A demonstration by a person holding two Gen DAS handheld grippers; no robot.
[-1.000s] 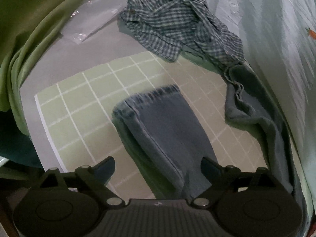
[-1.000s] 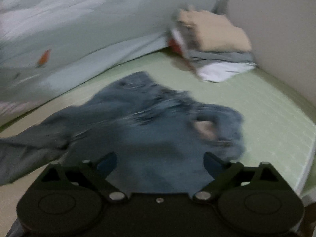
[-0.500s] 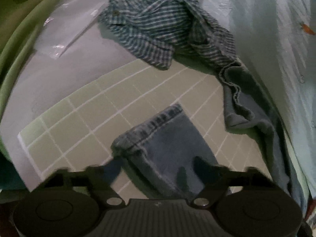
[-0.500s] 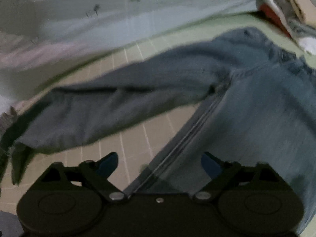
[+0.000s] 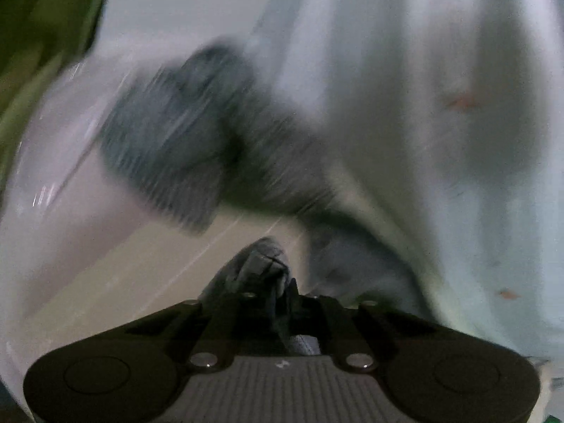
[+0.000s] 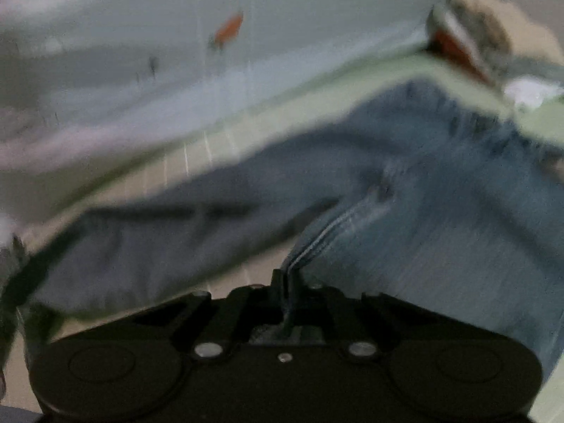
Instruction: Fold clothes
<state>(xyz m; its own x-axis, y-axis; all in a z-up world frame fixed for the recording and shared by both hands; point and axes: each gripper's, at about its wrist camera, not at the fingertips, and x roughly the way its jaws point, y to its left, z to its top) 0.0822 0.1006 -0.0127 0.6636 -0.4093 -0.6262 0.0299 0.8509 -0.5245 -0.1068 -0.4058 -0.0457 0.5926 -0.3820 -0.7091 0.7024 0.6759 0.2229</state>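
Observation:
Blue jeans (image 6: pixel 423 190) lie spread on a green checked mat (image 6: pixel 197 155). In the right wrist view one leg runs left and the waist lies toward the upper right. My right gripper (image 6: pixel 286 282) is shut on the seam edge of the near leg. My left gripper (image 5: pixel 278 285) is shut on a bunched hem of the jeans (image 5: pixel 257 261), lifted off the mat. The other leg's end (image 5: pixel 352 264) lies just beyond it. Both views are blurred by motion.
A crumpled plaid shirt (image 5: pixel 176 134) lies ahead of the left gripper. A pale blue quilt (image 5: pixel 423 105) with orange marks rises on the right and also shows in the right wrist view (image 6: pixel 176 53). Folded clothes (image 6: pixel 493 35) are stacked at the far right.
Both grippers were open and have shut on the jeans. The left gripper has closed on the leg hem and swung up; the right has closed on the near leg's seam.

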